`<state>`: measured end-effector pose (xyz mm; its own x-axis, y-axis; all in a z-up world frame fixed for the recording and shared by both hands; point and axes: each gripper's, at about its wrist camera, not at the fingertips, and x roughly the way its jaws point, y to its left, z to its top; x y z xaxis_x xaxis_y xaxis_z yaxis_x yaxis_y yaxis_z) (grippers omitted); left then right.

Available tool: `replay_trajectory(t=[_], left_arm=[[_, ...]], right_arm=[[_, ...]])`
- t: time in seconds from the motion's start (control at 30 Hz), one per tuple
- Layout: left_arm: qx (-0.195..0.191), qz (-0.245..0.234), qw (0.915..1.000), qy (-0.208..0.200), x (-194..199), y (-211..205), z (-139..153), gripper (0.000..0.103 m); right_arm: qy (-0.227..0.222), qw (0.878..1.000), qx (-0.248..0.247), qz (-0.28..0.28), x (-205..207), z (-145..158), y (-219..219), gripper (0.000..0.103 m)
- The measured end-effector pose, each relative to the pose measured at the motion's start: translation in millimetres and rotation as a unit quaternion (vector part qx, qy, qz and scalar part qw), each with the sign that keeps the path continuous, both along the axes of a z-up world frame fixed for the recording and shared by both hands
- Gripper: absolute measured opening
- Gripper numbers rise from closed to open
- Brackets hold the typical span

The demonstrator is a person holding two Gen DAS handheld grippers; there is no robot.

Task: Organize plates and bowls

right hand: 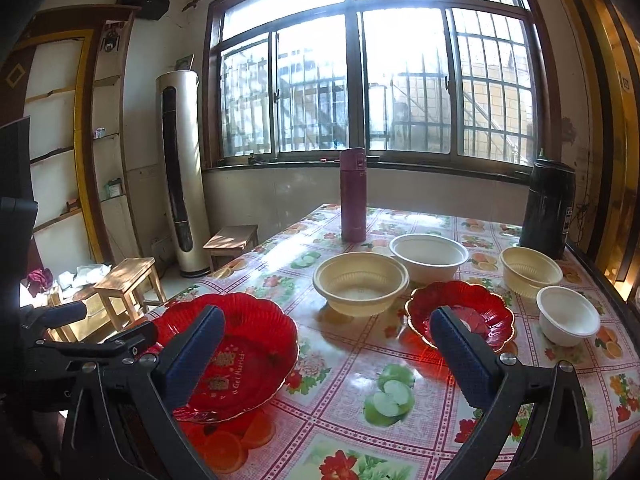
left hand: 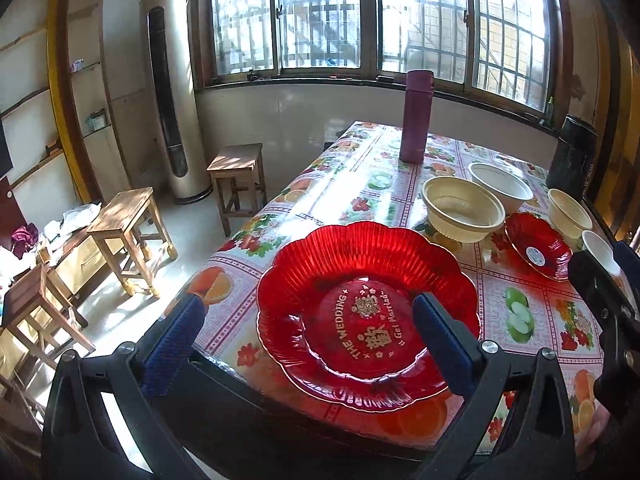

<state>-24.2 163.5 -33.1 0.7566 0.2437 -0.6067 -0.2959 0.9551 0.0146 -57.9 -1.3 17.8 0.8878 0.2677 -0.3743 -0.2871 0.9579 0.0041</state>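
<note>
1. The left claw (left hand: 308,324) stands wide open and grips nothing; its right finger overlaps the large red plate (left hand: 360,280) in the lower centre of the left wrist view, while its left finger hangs past the tabletop (left hand: 348,184) edge.
2. The right claw (right hand: 326,346) is also spread wide and empty, framing bare cloth between the large red plate (right hand: 248,344) at lower left and the small red plate (right hand: 476,308) right of centre.
3. Judgement: the step in hand looks like the first pick-up. The plates are thin, glossy and scalloped, so a claw should pinch the rim squarely at the near edge and lift level.
4. Stacking probably goes best with the small plate set onto the large one, and the smaller bowls nested in the larger.
5. Count: 2 red plates.
6. Count: 4 bowls, namely a large cream bowl (right hand: 360,284) at centre, a large white bowl (right hand: 428,256) behind it, a smaller cream bowl (right hand: 530,270) at right, and a small white bowl (right hand: 568,314) at far right.
7. Also 1 purple flask (right hand: 353,196) and 1 dark container (right hand: 550,208) at the tabletop's far end.
</note>
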Motion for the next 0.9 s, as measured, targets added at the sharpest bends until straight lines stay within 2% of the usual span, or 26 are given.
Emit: replay_trajectory(t=[0.53,0.9], left_arm=[[-0.004,0.026,0.9989,0.038,8.6,25.0,-27.0,0.103],[-0.002,0.015,0.9986,0.051,11.5,25.6,-30.5,0.103]], right_arm=[[0.049,0.999,-0.008,0.007,16.1,-20.7,14.1,0.103],[0.082,0.997,-0.007,0.014,31.4,-36.6,25.6,0.103]])
